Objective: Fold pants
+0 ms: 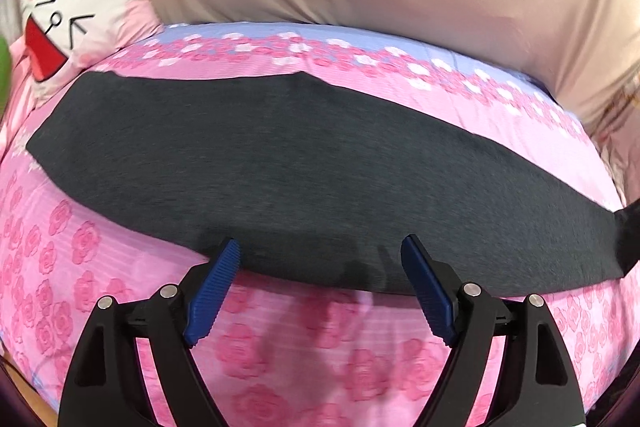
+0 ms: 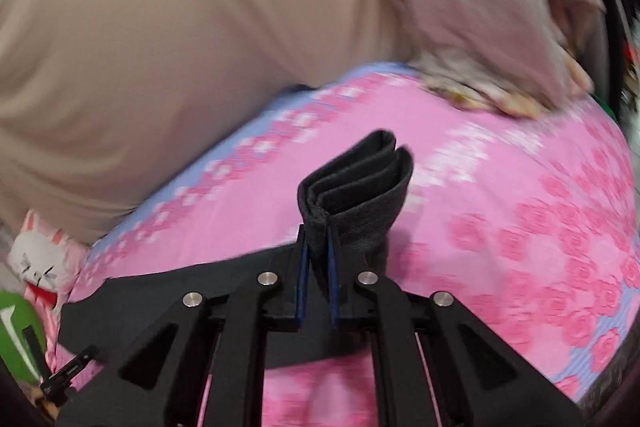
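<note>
Bed (image 1: pixel 360 347) in pink floral sheet carrying everything. Pants (image 1: pixel 280 163), dark grey, lying flat as long strip across bed middle. Right gripper (image 2: pixel 318 247) jaws pinching layered pants end, lifting it off sheet. Left gripper (image 1: pixel 320 259) jaws spread, hovering at pants' near edge. Judgement: carry lifted end over strip, matching edges; left pinning fabric at fold line.

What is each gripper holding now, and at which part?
The right gripper is shut on the dark pants, pinching a bunched end. The left gripper is open, holding nothing.
</note>
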`<state>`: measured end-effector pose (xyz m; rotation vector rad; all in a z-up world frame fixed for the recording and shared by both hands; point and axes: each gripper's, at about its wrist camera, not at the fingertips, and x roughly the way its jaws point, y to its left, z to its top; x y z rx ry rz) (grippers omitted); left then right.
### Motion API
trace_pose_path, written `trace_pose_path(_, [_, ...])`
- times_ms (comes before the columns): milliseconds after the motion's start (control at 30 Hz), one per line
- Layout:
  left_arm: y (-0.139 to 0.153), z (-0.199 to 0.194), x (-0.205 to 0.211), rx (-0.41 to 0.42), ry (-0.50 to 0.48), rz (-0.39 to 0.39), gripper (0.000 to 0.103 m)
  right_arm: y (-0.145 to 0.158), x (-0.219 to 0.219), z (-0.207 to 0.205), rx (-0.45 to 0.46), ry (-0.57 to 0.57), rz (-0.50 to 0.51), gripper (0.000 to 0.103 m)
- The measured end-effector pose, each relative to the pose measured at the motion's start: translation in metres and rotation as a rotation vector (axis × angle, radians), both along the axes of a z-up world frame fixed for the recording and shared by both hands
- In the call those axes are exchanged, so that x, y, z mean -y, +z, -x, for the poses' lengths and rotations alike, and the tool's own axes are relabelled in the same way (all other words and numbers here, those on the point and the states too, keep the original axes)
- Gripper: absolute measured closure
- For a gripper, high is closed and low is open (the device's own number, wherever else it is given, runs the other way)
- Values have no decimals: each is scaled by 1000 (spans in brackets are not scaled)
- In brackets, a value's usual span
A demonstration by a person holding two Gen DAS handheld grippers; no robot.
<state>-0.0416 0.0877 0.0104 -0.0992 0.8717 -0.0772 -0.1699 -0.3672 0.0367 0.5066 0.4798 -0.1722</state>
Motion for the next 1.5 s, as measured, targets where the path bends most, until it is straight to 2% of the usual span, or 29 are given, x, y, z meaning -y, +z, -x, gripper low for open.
trace_pose_path(133, [2, 2, -24, 10, 25, 21, 23, 26, -91, -44, 24, 195, 74, 96])
trace_pose_path(267, [3, 8, -52, 17, 57, 34, 23, 22, -173, -88, -8, 368, 106, 96])
trace_pose_path(333, [3, 11, -63, 19, 71, 40, 23, 11, -209, -108, -43, 439, 111, 96])
trace_pose_path(467, [3, 18, -89, 24, 106, 51, 23, -33, -279, -141, -168, 558, 170, 96])
trace_pose_path(567, [3, 20, -99, 23, 112, 54, 23, -67, -307, -153, -257, 581, 227, 91])
trace_pose_path(633, [4, 21, -103, 22, 109, 57, 23, -77, -310, -150, -267, 577, 257, 90])
trace_pose_path(733, [2, 21, -106, 23, 109, 71, 22, -77, -311, -145, -249, 569, 309, 90])
trace_pose_path(933, [-2, 21, -102, 13, 90, 104, 22, -76, -314, -148, -258, 571, 286, 87])
trace_pose_path(1000, [-1, 23, -104, 15, 86, 104, 22, -68, -313, -136, -240, 604, 259, 80])
trace_pose_path(1033, [-1, 24, -105, 16, 86, 103, 22, -64, -311, -128, -219, 614, 248, 67])
trace_pose_path(1067, [-1, 26, -108, 18, 87, 102, 22, -58, -307, -119, -190, 606, 243, 63])
trace_pose_path(1200, [-3, 24, -119, 13, 114, 107, 22, -47, -296, -117, -187, 538, 285, 63])
trace_pose_path(1300, [-6, 20, -121, 3, 123, 113, 22, -59, -299, -136, -236, 551, 308, 63])
trace_pose_path(1333, [-7, 21, -121, 2, 125, 116, 22, -65, -302, -143, -252, 569, 310, 64])
trace_pose_path(1367, [-7, 21, -121, 0, 125, 122, 22, -73, -305, -150, -279, 590, 309, 80])
trace_pose_path(1433, [-7, 23, -122, -3, 123, 126, 22, -73, -306, -156, -272, 608, 280, 101])
trace_pose_path(1500, [-7, 24, -123, -2, 125, 118, 22, -58, -309, -151, -234, 615, 275, 102])
